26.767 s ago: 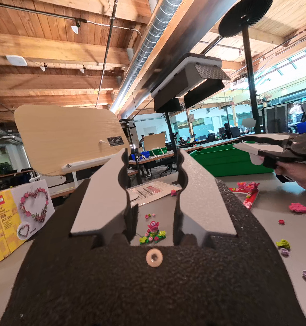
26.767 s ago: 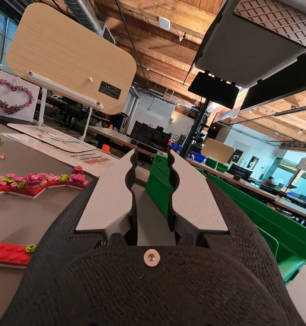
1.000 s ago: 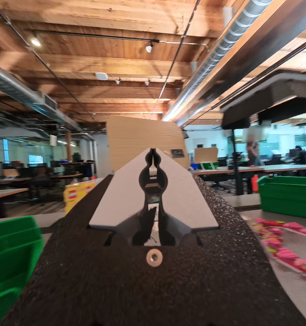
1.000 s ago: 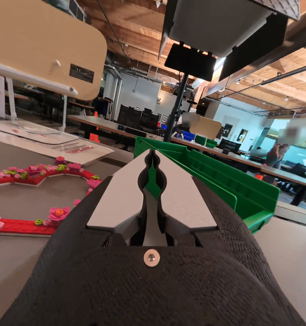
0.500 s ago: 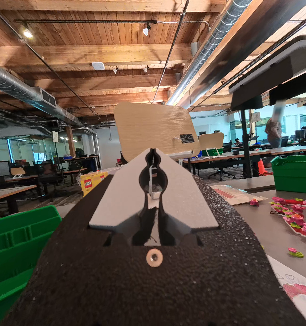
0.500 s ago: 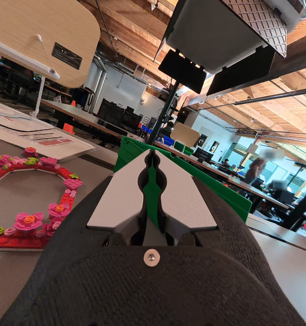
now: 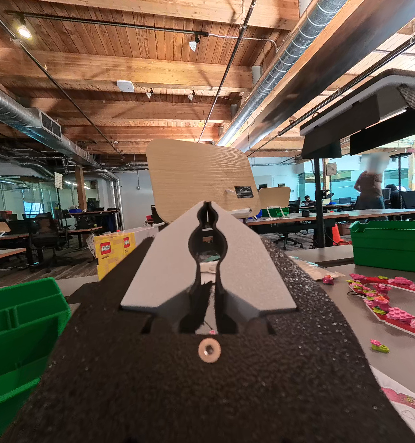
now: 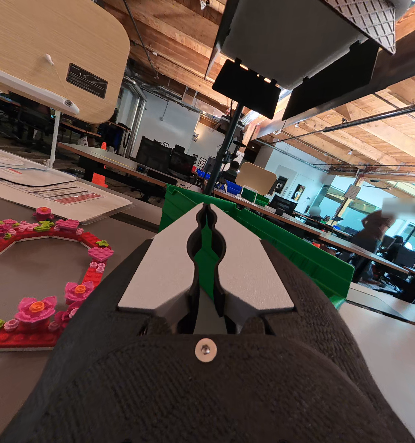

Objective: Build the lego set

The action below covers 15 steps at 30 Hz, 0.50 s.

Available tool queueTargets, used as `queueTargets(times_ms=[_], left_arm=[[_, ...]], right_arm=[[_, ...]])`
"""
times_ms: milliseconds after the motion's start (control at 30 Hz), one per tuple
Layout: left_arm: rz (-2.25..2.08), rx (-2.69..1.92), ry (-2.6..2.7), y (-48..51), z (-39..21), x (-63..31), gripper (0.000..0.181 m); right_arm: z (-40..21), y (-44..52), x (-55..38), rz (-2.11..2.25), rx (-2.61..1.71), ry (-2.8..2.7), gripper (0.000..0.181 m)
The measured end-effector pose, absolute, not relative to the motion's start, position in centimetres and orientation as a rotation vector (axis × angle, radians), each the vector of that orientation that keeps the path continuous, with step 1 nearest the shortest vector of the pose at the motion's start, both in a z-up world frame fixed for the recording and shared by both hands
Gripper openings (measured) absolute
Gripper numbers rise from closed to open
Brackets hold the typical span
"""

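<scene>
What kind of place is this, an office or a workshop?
Most likely an open-plan office or lab in a converted loft. Long desks with monitors and office chairs fill the room under wooden ceiling beams and bare metal ducts; the lego heart lies on a grey worktable.

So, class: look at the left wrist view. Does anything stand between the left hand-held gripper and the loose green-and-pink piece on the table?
Nothing visible does. The left hand-held gripper is shut and empty, pointing past the loose piece, which lies on bare table to its right. The heart frame lies beyond the piece, not in between.
</scene>
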<state>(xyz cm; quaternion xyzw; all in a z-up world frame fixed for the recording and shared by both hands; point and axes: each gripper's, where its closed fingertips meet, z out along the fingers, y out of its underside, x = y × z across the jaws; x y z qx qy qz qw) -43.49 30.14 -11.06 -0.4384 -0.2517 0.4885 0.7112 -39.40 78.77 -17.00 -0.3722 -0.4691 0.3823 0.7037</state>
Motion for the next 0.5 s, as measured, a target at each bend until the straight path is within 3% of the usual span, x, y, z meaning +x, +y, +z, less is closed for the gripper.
queueTargets(times_ms=[33,500], left_arm=[[1.079,-0.971,-0.56,30.2,-11.1,-43.6,0.0],[1.129,-1.013,-0.535,30.4,-11.6,-43.8,0.0]], right_arm=[[-17.0,78.9,-39.4,0.855,-0.835,-1.039,0.0],[-17.1,78.1,-40.9,0.881,-0.82,-1.057,0.0]])
